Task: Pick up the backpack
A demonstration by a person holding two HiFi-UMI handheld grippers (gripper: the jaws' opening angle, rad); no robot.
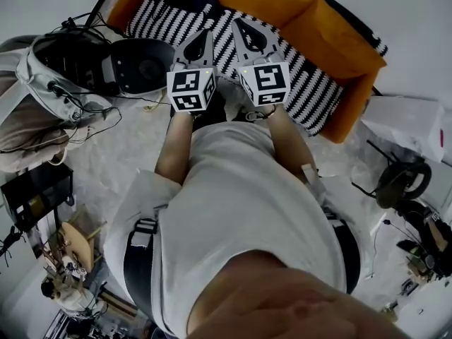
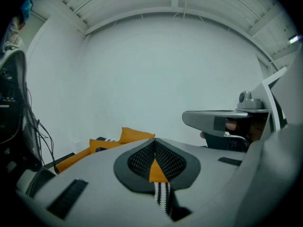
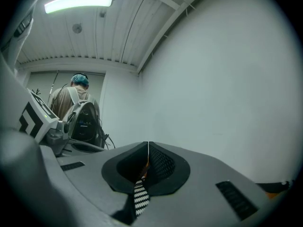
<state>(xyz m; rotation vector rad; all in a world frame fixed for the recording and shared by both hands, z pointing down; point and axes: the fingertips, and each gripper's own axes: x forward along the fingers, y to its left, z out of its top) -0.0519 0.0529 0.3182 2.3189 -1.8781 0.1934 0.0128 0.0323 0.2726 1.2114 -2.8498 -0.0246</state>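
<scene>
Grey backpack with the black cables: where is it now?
The grey backpack is at the head view's upper left, left of the left tool and the black-and-white striped cushion.

Orange sofa [image 1: 296,13], black-and-white striped cover [image 1: 311,90] over its seat; white box [image 1: 409,122] on floor beside it; lit ceiling tube [image 3: 78,3].
</scene>
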